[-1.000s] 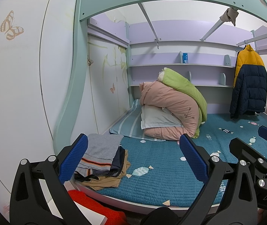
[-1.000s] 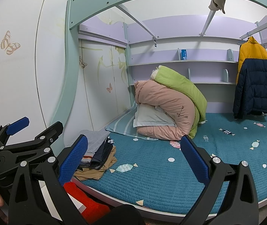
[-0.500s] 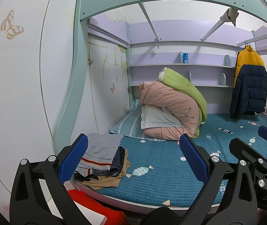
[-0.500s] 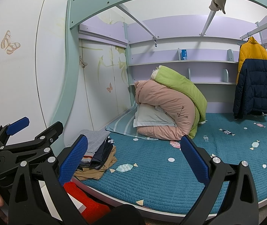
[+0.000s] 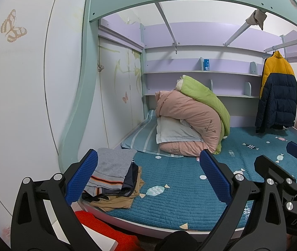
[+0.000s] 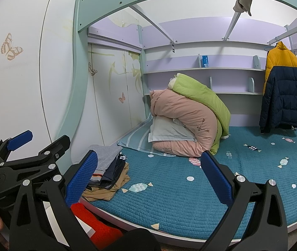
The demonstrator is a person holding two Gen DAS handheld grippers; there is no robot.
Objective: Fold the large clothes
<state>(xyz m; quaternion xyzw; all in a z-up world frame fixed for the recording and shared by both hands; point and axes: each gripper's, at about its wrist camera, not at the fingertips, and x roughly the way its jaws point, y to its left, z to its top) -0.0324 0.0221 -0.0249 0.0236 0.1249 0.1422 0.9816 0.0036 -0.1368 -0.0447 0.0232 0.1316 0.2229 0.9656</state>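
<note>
A stack of folded clothes (image 5: 115, 179), grey on top, dark and tan below, lies at the near left corner of the bed; it also shows in the right wrist view (image 6: 106, 171). A red garment (image 5: 104, 228) lies below the bed's edge on a white surface, also in the right wrist view (image 6: 94, 221). My left gripper (image 5: 148, 177) is open and empty, held in front of the bed. My right gripper (image 6: 148, 177) is open and empty beside it. Each gripper shows at the edge of the other's view.
The bed has a teal quilted cover (image 5: 179, 177). A rolled pink and green duvet (image 5: 190, 125) with a pillow sits at the back. A yellow and navy puffer jacket (image 5: 278, 96) hangs at the right. A teal frame (image 5: 81, 104) and white wardrobe stand left.
</note>
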